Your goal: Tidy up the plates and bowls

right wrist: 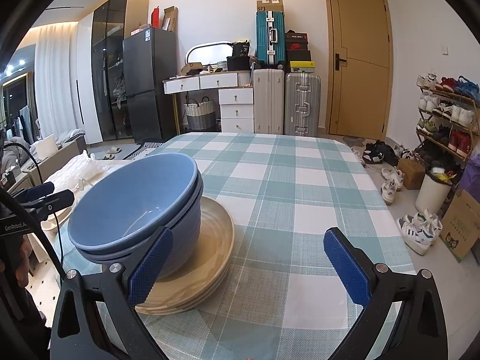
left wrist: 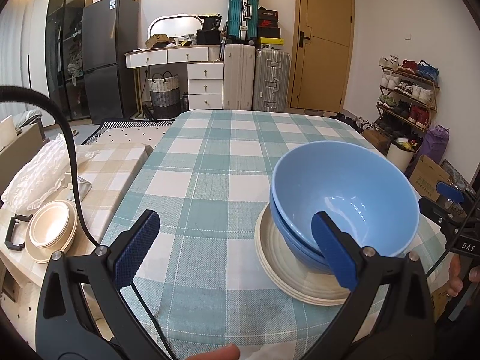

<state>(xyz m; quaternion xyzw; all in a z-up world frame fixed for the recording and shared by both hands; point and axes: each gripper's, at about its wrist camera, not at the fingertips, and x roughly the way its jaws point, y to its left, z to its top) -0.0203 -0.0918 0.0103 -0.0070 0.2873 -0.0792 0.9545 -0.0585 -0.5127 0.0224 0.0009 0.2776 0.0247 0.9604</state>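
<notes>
Two nested blue bowls (left wrist: 345,192) (right wrist: 135,207) sit on a stack of cream plates (left wrist: 288,276) (right wrist: 210,255) on the checked tablecloth (left wrist: 210,180) (right wrist: 300,195). My left gripper (left wrist: 234,252) is open, low over the table just left of the stack; its right pad overlaps the bowls' near side in the view. My right gripper (right wrist: 249,264) is open too, to the right of the stack, with its left pad in front of the bowls and plates. Neither holds anything. A second set of cream plates and bowls (left wrist: 51,231) rests on the side table at left.
The side table (left wrist: 114,165) at left also carries bubble wrap (left wrist: 39,174) and a black cable (left wrist: 72,162). A bin (right wrist: 432,192), cardboard boxes and shoes (right wrist: 420,231) crowd the floor to the right. Suitcases and a dresser stand against the far wall.
</notes>
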